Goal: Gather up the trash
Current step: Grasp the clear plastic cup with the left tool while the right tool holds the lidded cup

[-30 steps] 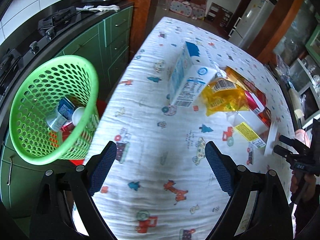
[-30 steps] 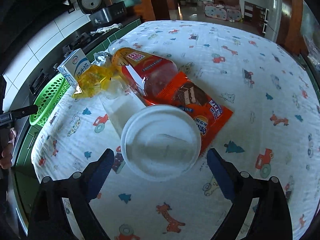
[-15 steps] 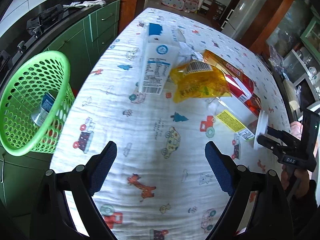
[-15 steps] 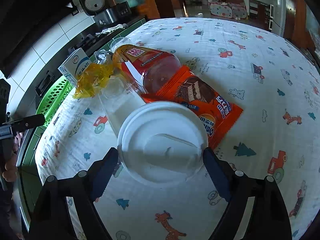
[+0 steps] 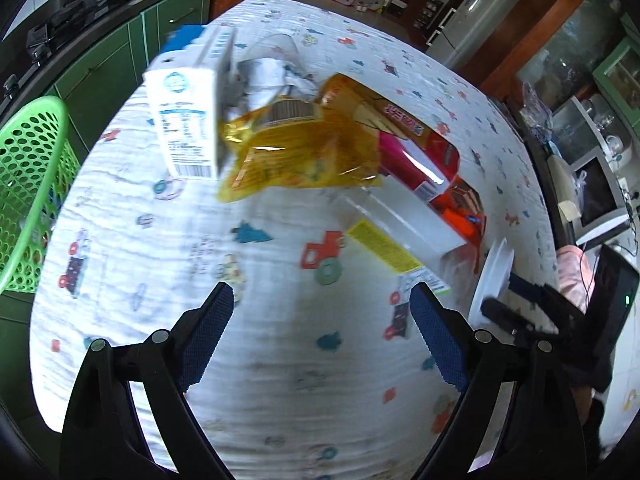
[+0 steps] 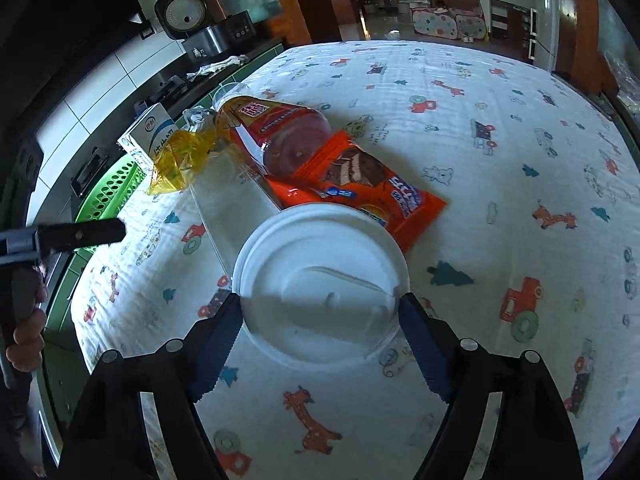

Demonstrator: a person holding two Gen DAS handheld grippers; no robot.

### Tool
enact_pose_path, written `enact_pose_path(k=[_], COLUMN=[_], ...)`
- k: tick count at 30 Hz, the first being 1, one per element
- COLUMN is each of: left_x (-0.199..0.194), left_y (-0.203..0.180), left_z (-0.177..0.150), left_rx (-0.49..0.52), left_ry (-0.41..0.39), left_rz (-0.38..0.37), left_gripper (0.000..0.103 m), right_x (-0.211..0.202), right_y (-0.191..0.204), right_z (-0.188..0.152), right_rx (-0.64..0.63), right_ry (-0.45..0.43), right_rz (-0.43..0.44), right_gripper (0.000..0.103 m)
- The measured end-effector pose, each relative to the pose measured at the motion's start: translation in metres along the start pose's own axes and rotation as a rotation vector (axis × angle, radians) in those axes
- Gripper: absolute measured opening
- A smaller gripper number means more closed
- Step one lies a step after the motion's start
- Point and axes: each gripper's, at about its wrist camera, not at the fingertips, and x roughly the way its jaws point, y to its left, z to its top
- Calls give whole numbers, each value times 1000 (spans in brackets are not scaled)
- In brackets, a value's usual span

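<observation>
White cotton printed with cartoon animals covers the surface (image 6: 500,128), and cloth this loose could drag under a sliding cup. Beyond the edge stands the green basket (image 5: 28,200), well apart from the pile, so the carry may spill. The clear cup with white lid (image 6: 320,280) lies on its side between the right gripper (image 6: 320,312) jaws, which have just been closing onto the rim; thin plastic may pop out. The left gripper (image 5: 320,340) stands wide, empty.
</observation>
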Motion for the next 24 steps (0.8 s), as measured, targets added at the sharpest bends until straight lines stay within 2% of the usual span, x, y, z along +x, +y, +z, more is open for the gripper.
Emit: enact_pose_path(k=[10,20,24], left_x=[49,59,67], left_y=[-34,-38,-37], left_z=[23,36,40], left_rx=[-276,-458,-500], left_ry=[94,60,54], left_rz=[26,78,106], left_gripper=[87,87,81], right_x=[-24,-32,-32], right_y=[-13,-26,-28], right_z=[-23,-40,-43], right_rx=[-9,7,15], right_ry=[-21,-20,-19], right_rz=[-16,-6,0], right_gripper=[77,77,77])
